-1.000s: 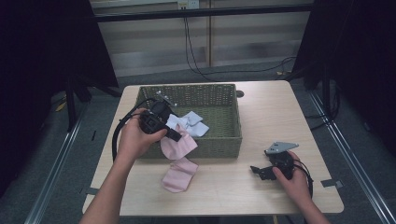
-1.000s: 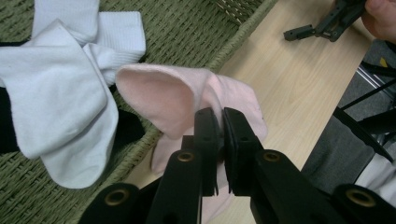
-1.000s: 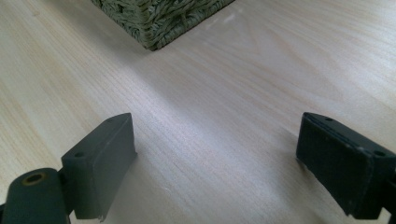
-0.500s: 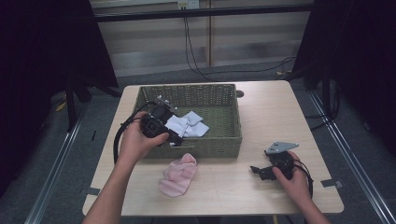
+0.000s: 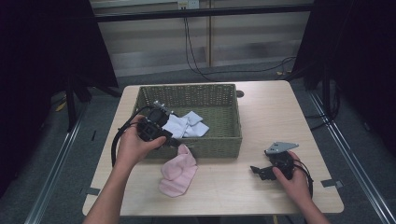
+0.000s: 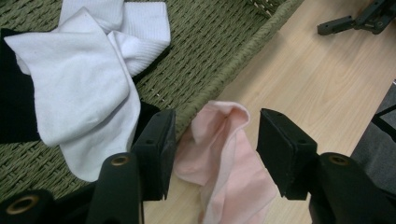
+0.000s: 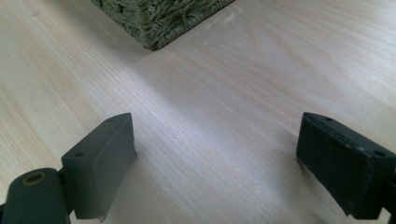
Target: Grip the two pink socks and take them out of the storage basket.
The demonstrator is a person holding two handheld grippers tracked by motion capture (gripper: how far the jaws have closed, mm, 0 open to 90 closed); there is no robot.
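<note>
Pink sock [image 5: 177, 171] lying on table, just outside basket; both grippers empty w/ jaws apart.

Left gripper [image 5: 173, 141] is hovering over the front wall of the woven basket [image 5: 212, 146], jaws spread wide and holding nothing; in the left gripper view the pink sock [image 6: 224, 163] is sitting below and between them, its cuff end touching the rim. White socks [image 5: 185, 125] are lying inside the basket w/ something dark under them, so this is probably sorting, one sock per trip. Right gripper [image 5: 254, 170] is resting low on the table [image 5: 261, 112], well apart from the sock, jaws wide open, probably just waiting. Room: the table is bare btw. sock and right gripper and toward the near edge; the basket wall is blocking the far side.
</note>
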